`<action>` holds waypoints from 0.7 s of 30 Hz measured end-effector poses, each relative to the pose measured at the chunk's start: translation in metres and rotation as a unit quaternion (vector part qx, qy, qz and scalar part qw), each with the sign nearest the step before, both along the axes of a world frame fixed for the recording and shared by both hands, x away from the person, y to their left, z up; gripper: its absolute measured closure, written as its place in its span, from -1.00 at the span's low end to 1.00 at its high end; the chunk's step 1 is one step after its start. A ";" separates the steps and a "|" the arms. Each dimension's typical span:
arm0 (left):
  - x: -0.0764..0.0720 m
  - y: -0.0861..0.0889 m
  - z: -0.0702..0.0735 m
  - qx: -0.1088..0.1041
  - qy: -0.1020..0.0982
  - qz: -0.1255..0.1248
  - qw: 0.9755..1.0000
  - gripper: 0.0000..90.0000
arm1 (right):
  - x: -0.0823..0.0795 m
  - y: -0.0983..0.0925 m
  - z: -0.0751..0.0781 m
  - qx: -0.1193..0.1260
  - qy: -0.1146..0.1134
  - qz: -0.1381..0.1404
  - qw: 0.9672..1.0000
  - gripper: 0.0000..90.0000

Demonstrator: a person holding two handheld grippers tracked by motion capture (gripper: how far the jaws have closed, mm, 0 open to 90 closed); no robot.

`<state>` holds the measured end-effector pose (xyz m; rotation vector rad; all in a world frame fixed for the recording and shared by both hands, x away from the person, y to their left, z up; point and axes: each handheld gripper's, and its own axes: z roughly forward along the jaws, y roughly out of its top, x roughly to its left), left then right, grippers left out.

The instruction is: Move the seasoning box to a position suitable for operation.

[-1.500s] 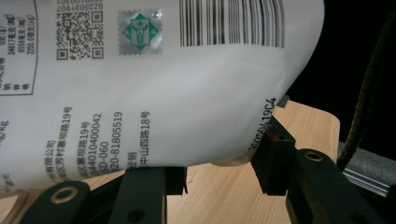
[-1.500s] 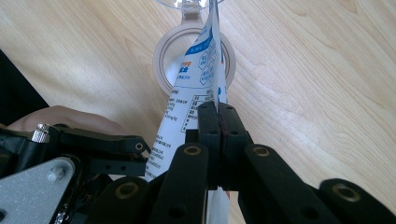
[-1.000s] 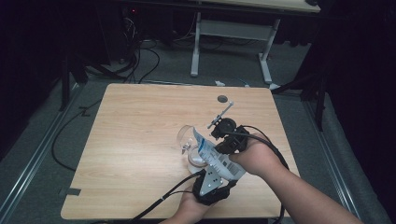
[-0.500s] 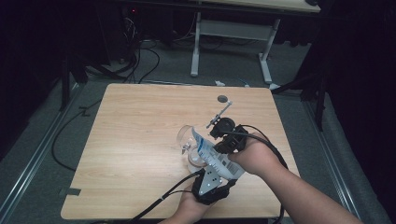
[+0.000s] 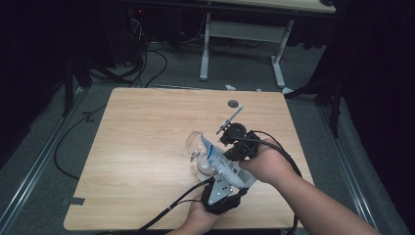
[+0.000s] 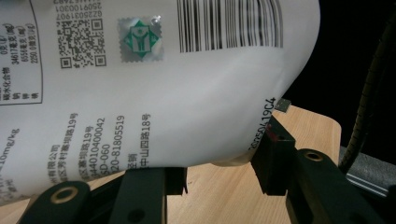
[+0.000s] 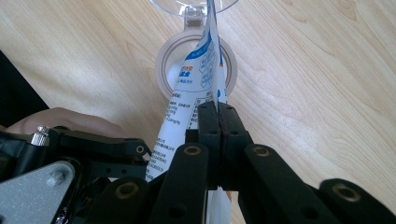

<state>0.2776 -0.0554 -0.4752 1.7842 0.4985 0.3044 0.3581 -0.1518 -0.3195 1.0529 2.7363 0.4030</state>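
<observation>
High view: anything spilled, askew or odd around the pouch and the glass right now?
Nothing spilled. The white pouch is tilted, its top edge pinched in the right gripper and its body between the left gripper's jaws. The clear glass lies tipped on the table beside a tape ring.

The high view looks forward and down from above the person's side, far enough to take in the whole desk (image 5: 147, 147). The left gripper view sits low, very near the white printed pouch (image 6: 154, 93), facing across the desk's far corner. The right gripper view looks steeply down along its fingers (image 7: 210, 126) at the same pouch, edge-on, over what seems a tape roll (image 7: 163, 60).
</observation>
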 end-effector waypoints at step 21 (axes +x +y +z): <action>0.000 0.000 0.000 0.000 -0.001 0.002 1.000 0.37 | 0.000 0.001 0.000 0.000 0.002 0.000 1.000 1.00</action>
